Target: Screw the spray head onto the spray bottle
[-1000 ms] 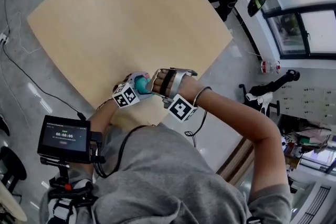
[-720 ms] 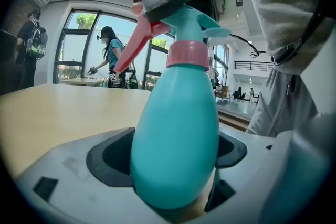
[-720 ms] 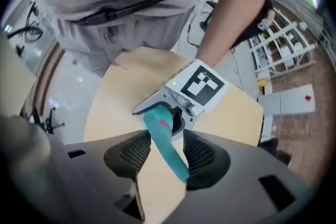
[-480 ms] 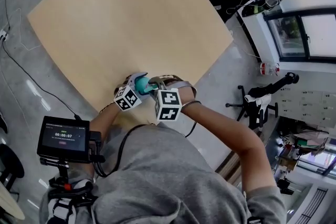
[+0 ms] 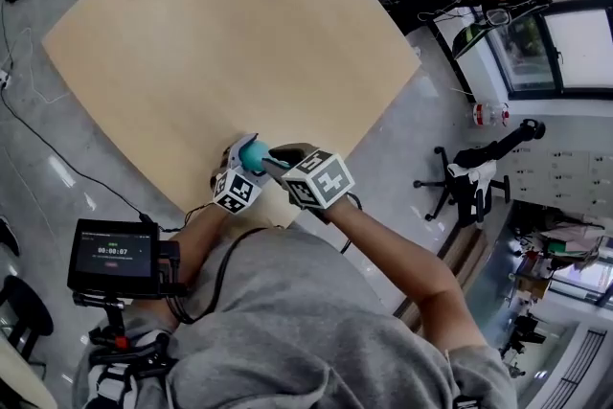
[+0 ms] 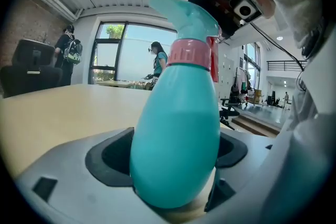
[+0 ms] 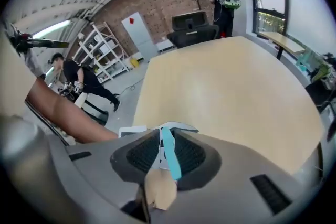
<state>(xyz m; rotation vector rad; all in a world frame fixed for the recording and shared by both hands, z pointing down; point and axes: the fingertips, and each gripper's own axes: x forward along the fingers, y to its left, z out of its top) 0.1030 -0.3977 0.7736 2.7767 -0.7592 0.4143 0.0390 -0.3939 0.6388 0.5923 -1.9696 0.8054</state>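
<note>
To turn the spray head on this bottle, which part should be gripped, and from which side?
Grip the spray head on its narrow sides, coming from above: the bottle stands upright in the left hand-held gripper, and the nozzle and red trigger stick out sideways. The right hand-held gripper, whose jaws have just been closing, has it so.

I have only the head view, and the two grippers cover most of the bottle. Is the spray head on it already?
Observer: Yes; the left gripper view shows the spray head sitting on the bottle, a pink collar between them.
Operator: What holds the bottle?
Observer: The left gripper, jaws clamped on its lower body.
Operator: And the right gripper?
Observer: Its jaws have just been closing; they pinch a thin teal edge of the spray head.
</note>
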